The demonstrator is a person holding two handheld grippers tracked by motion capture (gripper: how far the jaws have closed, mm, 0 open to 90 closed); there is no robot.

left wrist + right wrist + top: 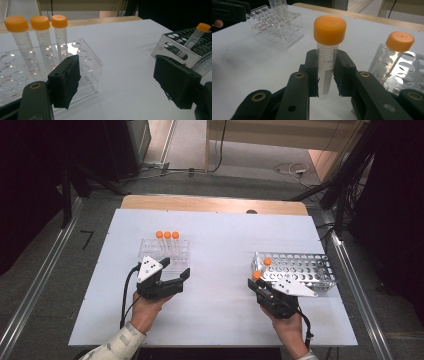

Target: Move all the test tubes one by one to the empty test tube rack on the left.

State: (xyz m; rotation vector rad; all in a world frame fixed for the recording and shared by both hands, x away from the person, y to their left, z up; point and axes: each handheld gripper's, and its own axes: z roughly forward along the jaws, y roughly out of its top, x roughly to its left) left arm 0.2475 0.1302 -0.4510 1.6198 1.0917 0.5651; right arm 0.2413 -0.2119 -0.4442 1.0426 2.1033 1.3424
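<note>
The left tongs (182, 279) are lying low over the surface, gripped from behind by the person's left hand (145, 310), with a patterned sleeve showing at the wrist. Their jaws are standing wide apart with nothing between them, pointing toward the right. The right tongs (256, 281) are being held by the right hand (290, 324), pointing up and away from the person. Their jaws are pressing together on an orange-capped tube (327, 50), which is standing upright between the pads (312, 72).
</note>
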